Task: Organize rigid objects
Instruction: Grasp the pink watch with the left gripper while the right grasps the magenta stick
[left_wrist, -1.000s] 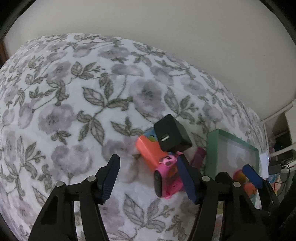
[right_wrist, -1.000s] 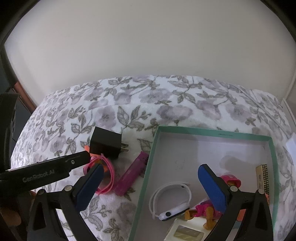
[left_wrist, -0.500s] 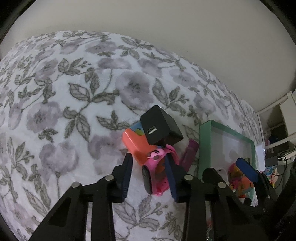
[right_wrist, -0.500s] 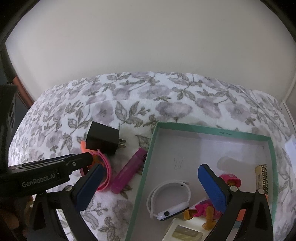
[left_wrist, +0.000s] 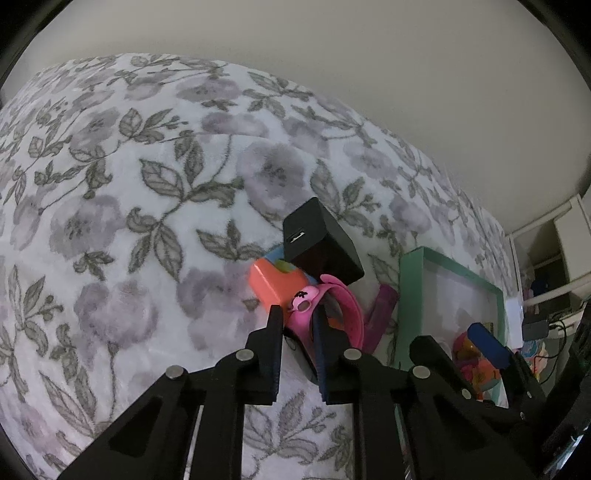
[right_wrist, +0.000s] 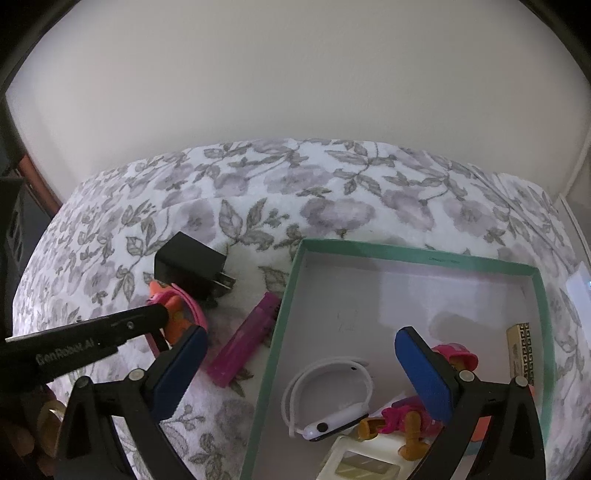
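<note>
A pink toy watch (left_wrist: 301, 308) lies on the floral bedspread against an orange block (left_wrist: 273, 284) and a black charger (left_wrist: 321, 240). My left gripper (left_wrist: 298, 319) has its jaws closing, and the pads press the watch's body from both sides. From the right wrist view the left gripper (right_wrist: 162, 314) reaches in from the left onto the pink watch (right_wrist: 184, 299), beside the charger (right_wrist: 188, 269). A magenta lighter (right_wrist: 243, 343) lies along the green box (right_wrist: 406, 251). My right gripper (right_wrist: 295, 347) hangs open over the box's left wall, holding nothing.
Inside the box lie a white watch (right_wrist: 332, 398), a pink and orange toy figure (right_wrist: 406, 421), a gold patterned case (right_wrist: 521, 350) and a cream item (right_wrist: 358, 461). White shelves and cables (left_wrist: 554, 258) stand beyond the bed's right side. A wall backs the bed.
The left gripper's jaws went from wide apart to closed around the pink watch, and it shifted slightly toward the pile. The right gripper stayed over the box.
</note>
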